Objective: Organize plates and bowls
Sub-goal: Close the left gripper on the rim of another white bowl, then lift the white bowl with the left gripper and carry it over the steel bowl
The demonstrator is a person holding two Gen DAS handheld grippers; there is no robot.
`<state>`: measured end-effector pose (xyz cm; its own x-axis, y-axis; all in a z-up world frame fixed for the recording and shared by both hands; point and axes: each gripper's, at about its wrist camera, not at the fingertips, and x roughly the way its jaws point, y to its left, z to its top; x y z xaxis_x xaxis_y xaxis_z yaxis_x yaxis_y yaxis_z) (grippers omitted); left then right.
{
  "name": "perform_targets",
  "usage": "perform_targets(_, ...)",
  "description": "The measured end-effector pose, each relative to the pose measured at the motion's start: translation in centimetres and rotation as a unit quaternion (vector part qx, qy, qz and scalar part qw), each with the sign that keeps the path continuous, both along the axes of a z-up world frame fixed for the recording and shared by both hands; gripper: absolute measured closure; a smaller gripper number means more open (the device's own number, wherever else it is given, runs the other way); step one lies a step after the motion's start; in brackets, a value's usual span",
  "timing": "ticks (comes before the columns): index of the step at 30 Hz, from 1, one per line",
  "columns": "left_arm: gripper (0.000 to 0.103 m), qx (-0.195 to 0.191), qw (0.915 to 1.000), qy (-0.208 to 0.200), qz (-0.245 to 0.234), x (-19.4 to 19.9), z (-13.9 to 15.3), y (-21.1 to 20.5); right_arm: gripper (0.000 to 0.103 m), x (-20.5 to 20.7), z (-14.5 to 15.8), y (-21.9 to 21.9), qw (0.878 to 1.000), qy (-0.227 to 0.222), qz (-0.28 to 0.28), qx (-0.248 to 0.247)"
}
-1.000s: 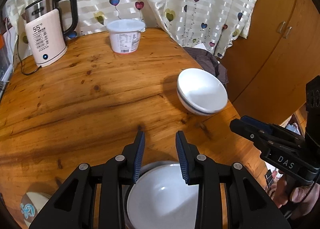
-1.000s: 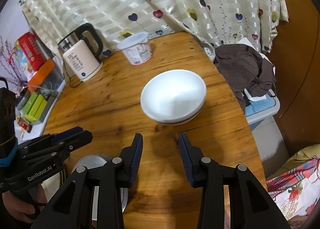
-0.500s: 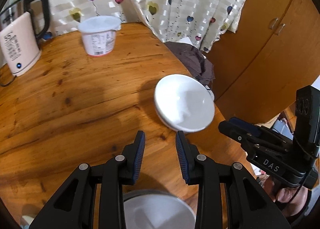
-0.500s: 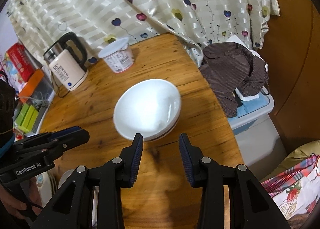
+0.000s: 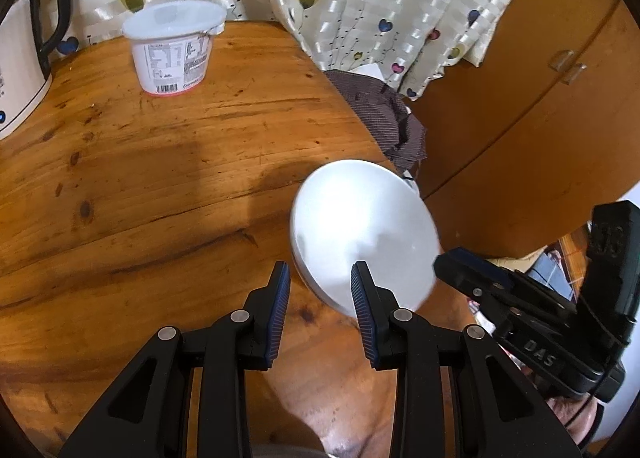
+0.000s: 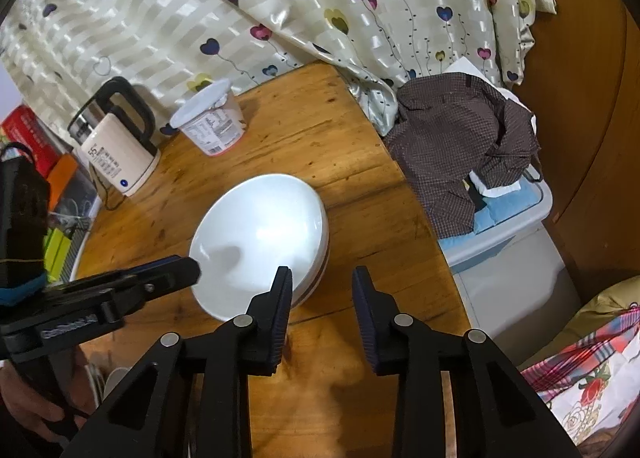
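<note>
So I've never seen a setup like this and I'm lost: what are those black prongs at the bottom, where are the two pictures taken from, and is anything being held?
Each picture comes from a camera on a hand-held gripper, looking along its two black fingers. A person holds one in each hand. The left gripper and right gripper both approach the white bowls, stacked near the edge of the wooden table. Nothing is held yet; the right gripper's jaws are closing with only bare table between them. Further back stand a white tub and a kettle.

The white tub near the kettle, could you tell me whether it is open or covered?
Covered: the white tub stands upright with a lid over its top.
</note>
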<state>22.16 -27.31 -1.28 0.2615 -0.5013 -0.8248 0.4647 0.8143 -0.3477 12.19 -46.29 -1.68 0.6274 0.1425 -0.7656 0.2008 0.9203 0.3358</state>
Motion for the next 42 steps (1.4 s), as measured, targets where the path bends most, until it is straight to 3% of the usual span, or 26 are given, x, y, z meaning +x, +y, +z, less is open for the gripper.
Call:
perform_targets(15, 0.070, 0.001, 1.0000, -0.001, -0.004, 0.6, -1.0, -1.1, 0.087, 1.7, -0.7, -0.1, 1.000, 0.000, 0.017, 0.015)
perform_targets(42, 0.070, -0.005, 0.9999, -0.011, 0.003, -1.3, 0.8, 0.6, 0.087, -0.3, 1.6, 1.5, 1.000, -0.016, 0.016, -0.001)
